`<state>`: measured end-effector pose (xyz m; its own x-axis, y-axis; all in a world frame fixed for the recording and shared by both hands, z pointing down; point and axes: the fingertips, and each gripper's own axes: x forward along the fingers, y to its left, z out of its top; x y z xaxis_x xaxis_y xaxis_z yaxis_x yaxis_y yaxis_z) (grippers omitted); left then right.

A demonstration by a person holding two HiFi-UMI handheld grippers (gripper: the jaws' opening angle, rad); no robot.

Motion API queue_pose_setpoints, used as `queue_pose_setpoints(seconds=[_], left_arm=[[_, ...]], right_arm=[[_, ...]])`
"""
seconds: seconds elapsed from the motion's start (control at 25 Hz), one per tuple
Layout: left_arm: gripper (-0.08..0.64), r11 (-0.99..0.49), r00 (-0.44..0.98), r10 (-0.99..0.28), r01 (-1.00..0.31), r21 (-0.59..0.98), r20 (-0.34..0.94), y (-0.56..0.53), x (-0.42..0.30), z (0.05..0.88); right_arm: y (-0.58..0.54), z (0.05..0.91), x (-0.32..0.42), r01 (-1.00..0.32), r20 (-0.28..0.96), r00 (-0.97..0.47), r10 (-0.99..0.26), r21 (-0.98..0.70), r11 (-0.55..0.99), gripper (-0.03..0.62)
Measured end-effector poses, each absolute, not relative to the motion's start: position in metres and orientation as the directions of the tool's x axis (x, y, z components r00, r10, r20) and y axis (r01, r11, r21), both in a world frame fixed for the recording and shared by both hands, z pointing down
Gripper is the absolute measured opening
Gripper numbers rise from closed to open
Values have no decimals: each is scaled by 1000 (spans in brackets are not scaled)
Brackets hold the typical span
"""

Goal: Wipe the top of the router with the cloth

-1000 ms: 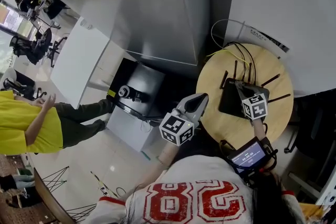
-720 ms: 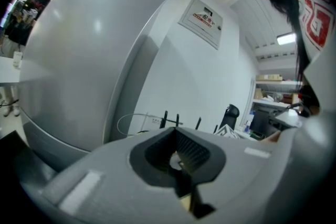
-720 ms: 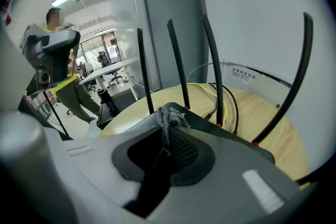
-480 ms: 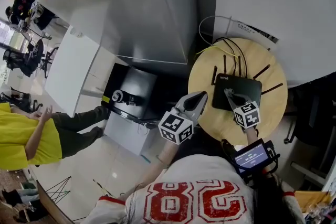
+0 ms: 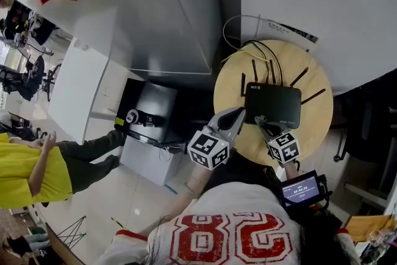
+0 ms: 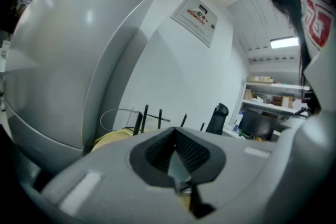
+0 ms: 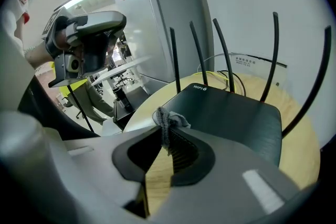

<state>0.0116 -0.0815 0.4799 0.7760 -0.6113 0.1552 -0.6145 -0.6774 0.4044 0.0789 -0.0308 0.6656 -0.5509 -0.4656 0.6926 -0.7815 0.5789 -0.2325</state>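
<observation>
Beyond the right claw, five thin black antennas rise from the router's far edge, with yellow and black cables trailing behind them on the round wooden table. A tall grey cabinet stands past the table, to that claw's left. The left claw hangs just off the table edge, clenched on nothing. The right claw grips a small grey cloth, bunched above its tips. The router, flat, black and matte, lies directly ahead, the cloth at its near corner.
</observation>
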Motion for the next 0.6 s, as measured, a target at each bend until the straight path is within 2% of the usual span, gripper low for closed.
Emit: queue_pose_setpoints(seconds=[0.28, 0.6], left_arm=[[2, -692, 792, -593, -595, 409, 148, -77, 26, 480], [2, -690, 791, -595, -594, 414, 143, -75, 28, 477]], right_arm=[[-15, 667, 78, -776, 696, -558, -452, -246, 581, 40], [-59, 651, 116, -824, 676, -503, -539, -186, 536, 41]])
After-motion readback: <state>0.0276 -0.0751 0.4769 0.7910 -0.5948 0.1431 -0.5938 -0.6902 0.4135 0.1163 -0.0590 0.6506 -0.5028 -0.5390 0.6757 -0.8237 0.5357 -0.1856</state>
